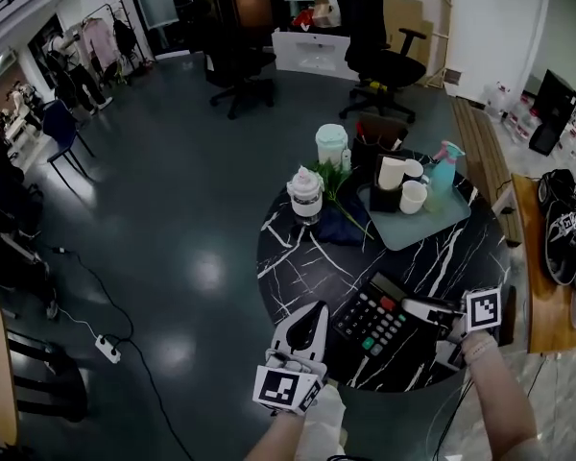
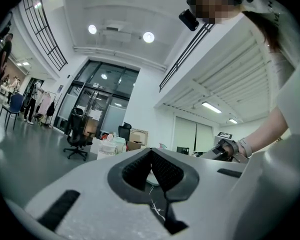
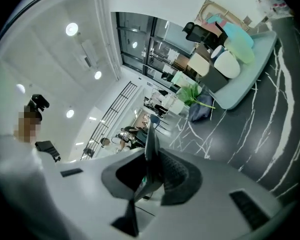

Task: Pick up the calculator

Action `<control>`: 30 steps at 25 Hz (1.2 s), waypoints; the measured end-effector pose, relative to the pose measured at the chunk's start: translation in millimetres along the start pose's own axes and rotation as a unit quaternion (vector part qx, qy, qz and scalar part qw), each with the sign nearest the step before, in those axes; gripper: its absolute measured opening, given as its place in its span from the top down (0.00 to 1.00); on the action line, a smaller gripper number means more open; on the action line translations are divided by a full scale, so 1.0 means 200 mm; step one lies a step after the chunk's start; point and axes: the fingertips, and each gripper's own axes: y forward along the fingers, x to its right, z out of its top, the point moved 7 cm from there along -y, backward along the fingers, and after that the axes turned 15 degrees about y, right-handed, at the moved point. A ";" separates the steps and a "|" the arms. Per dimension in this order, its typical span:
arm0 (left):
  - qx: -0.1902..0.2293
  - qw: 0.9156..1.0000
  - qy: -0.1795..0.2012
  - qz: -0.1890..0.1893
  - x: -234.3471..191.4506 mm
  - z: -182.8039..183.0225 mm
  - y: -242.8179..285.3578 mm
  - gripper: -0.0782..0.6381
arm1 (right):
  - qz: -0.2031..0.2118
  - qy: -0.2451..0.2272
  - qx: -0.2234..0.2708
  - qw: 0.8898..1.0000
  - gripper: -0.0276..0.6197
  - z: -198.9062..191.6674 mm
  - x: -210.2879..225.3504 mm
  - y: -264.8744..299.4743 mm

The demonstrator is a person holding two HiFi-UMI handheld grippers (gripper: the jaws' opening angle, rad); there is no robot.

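the right forearm comes in from 5 o'clock of the head view, and the right gripper (image 1: 418, 307) points level toward 9 o'clock. its fingers are clenched on the calculator (image 1: 370, 320), gripping the edge nearest them. in the right gripper view the calculator (image 3: 150, 144) shows edge-on as a thin dark slab between the fingers. the calculator sits over the 5 o'clock part of the black veined tabletop (image 1: 298, 248), close to the rim and slanted toward 11 o'clock. whether it is clear of the surface cannot be told.

the left forearm rises from 6 o'clock, and the left gripper (image 1: 312, 317) points toward 1 o'clock, just beside the calculator at its 9 o'clock. its fingers are pressed together at the tips with nothing between them.

there are two grippers and one calculator. toward 12 o'clock lies one pale tray (image 1: 442, 221) bearing two cups (image 1: 413, 197) and one teal spray bottle (image 1: 444, 166). at its 9 o'clock stands one lidded jar (image 1: 305, 195).
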 end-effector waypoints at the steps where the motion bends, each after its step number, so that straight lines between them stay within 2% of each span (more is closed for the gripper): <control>1: 0.003 1.000 0.000 0.001 0.00 0.02 0.00 0.88 | 0.000 0.001 0.002 1.000 0.86 0.00 -0.03 -0.01; 8: 0.039 0.999 -0.009 0.015 0.00 0.20 -0.04 0.88 | 0.035 0.002 0.017 0.999 0.86 -0.02 -0.29 -0.07; 18: 0.059 0.998 -0.023 0.017 0.04 0.31 -0.08 0.88 | 0.058 -0.005 0.026 0.998 0.86 -0.11 -0.48 -0.16; 25: 0.079 0.996 -0.028 0.025 0.05 0.41 -0.16 0.88 | 0.081 -0.039 0.033 0.995 0.86 -0.16 -0.65 -0.21; 30: 0.088 0.996 -0.014 0.021 0.07 0.48 -0.15 0.88 | 0.085 -0.054 0.039 0.994 0.86 -0.17 -0.75 -0.21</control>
